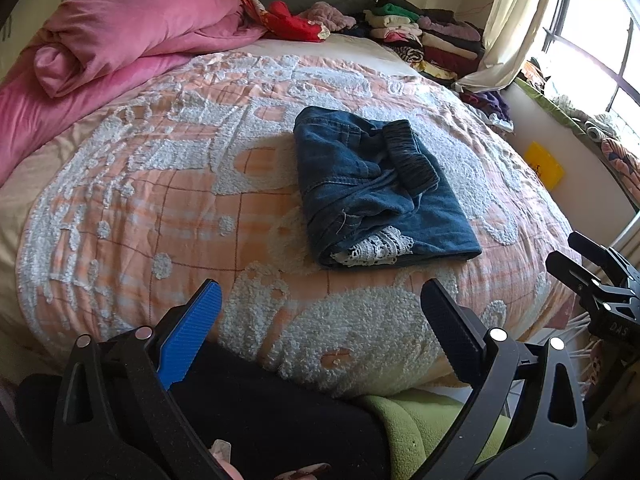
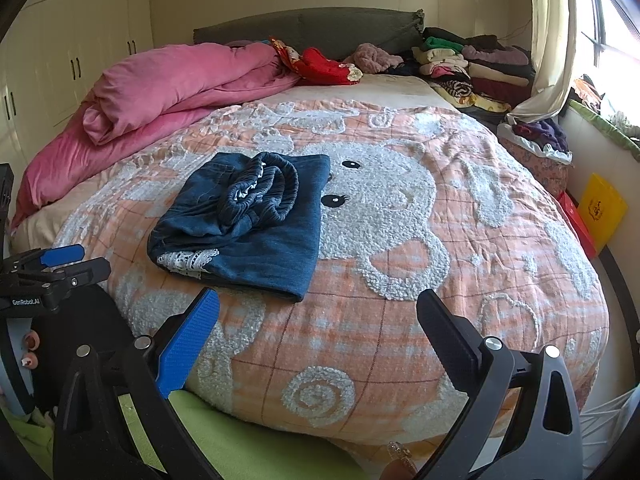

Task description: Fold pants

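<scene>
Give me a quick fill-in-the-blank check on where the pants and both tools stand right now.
1. The denim pants lie folded on the ____.
2. The left tool is ____ and holds nothing.
3. The trim showing at the near edge of the pants is white ____.
4. The right tool hangs over the near edge of the quilt, ____ the pants.

Missing words: bed; open; lace; apart from

Pink duvet (image 2: 160, 88) and clothes stacks (image 2: 472, 68) on bedspread (image 2: 400, 280)
</scene>
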A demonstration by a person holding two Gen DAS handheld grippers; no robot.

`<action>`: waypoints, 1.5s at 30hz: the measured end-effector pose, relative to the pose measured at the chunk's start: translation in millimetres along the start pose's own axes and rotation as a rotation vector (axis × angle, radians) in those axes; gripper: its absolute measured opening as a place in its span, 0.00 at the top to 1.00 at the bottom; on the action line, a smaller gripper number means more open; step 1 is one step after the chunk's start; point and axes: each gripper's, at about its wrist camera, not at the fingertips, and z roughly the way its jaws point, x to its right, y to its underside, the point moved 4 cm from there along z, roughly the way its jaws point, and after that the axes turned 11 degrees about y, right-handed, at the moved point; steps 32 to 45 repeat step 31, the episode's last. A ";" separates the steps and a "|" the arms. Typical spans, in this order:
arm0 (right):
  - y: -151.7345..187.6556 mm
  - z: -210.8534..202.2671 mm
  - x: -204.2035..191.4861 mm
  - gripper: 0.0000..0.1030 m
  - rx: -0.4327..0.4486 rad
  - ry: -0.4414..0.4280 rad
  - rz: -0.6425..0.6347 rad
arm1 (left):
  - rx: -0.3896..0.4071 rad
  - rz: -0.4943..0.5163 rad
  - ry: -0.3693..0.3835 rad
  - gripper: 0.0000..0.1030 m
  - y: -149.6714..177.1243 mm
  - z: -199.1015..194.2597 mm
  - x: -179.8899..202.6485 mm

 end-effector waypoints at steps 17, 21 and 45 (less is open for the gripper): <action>1.0 9.0 16.9 0.04 -0.018 0.036 0.030 | -0.017 -0.015 -0.023 0.09 -2.1 10.0 -8.1; 0.6 20.6 34.1 0.04 -0.033 0.067 0.056 | -0.006 -0.035 -0.064 0.09 -17.3 14.9 -29.8; -37.2 97.9 170.2 0.04 -0.098 0.259 0.185 | -0.009 -0.246 -0.341 0.09 -110.9 48.1 -201.4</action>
